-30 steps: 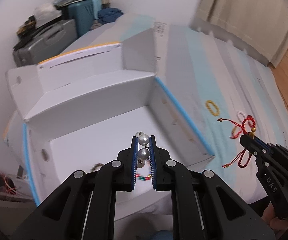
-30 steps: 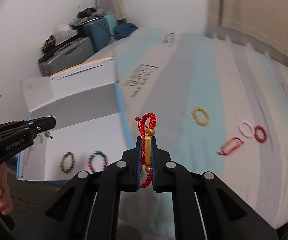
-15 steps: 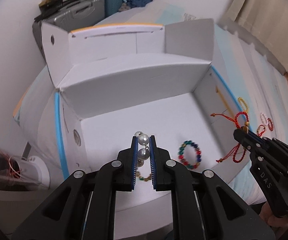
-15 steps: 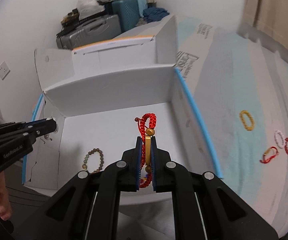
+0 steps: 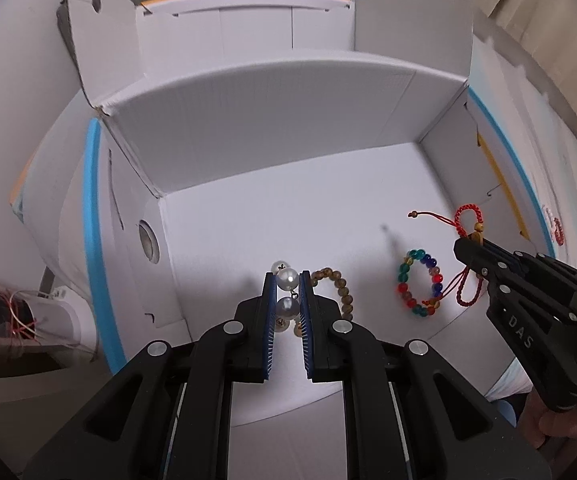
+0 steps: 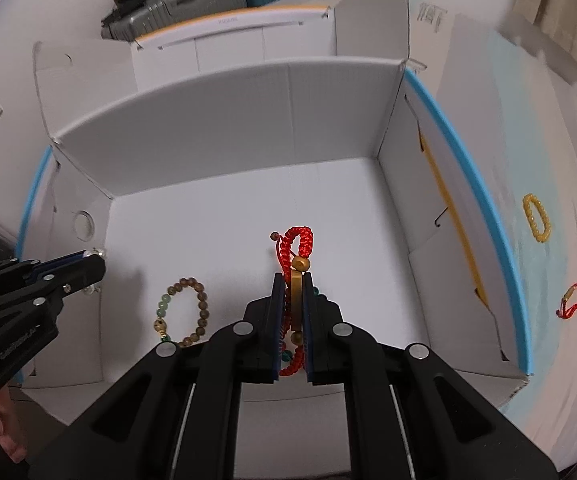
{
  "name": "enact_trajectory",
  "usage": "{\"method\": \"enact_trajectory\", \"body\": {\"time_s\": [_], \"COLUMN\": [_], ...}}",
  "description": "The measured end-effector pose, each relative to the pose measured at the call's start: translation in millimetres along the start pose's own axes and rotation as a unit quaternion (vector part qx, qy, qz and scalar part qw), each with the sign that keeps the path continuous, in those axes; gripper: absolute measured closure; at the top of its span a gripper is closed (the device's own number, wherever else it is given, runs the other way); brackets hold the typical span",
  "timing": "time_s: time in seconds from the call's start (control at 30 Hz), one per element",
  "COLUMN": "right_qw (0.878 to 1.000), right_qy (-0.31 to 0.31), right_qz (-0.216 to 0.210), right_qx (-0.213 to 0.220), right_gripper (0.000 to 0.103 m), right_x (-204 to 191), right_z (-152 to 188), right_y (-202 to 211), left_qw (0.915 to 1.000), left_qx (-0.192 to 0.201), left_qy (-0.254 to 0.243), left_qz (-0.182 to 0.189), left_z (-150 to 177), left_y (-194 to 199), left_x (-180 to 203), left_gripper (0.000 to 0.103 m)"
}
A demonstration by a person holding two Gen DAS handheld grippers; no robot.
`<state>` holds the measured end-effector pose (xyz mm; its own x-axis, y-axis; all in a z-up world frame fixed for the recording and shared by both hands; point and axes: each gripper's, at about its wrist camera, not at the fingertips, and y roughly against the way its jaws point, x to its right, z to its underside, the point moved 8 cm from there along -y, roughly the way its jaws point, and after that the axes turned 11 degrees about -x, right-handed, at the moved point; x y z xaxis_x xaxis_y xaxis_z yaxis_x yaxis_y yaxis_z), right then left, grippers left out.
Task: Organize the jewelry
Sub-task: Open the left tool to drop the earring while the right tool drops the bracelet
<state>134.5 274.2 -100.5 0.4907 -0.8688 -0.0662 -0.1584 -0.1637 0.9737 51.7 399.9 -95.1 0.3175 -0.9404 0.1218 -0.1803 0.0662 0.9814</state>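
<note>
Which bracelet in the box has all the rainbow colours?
The multicoloured bead bracelet, lying on the floor of the white box beside the right gripper. Its beads are red, blue, green and yellow, while the other one lying there, the brown bead bracelet, is brownish.

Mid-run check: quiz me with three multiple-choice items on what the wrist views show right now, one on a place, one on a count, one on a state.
1. Where is the brown bead bracelet?
A. On the floor of the white box
B. On the bedcover
C. In the right tool

2. How many pieces of jewelry lie on the bedcover outside the box?
A. One
B. Four
C. Seven

3. What is the left tool doing?
A. Open and empty
B. Shut on the pearl piece
C. Shut on a yellow bracelet

Answers: 1 A, it lies flat inside the box; 2 B, yellow, white, dark red and red-cord pieces show there; 3 B, two pearls sit pinched between its pads.
</note>
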Motion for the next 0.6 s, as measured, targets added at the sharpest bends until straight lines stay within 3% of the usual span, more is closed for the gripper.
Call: {"method": "enact_trajectory", "body": {"time_s": [0.6], "right_qw": [0.998], "right_qy": [-0.018], "right_qz": [-0.003], "right_qx": [-0.060], "right_gripper": [0.096], "right_x": [-3], "right_z": [2], "right_y": [-30], "left_qw": [0.9992], "left_qx": [-0.040], "left_qy": [0.002], "left_qz": [-0.007], "left_z": [4], "left_y": [-26], "left_x": [-5], "left_gripper": [0.093]}}
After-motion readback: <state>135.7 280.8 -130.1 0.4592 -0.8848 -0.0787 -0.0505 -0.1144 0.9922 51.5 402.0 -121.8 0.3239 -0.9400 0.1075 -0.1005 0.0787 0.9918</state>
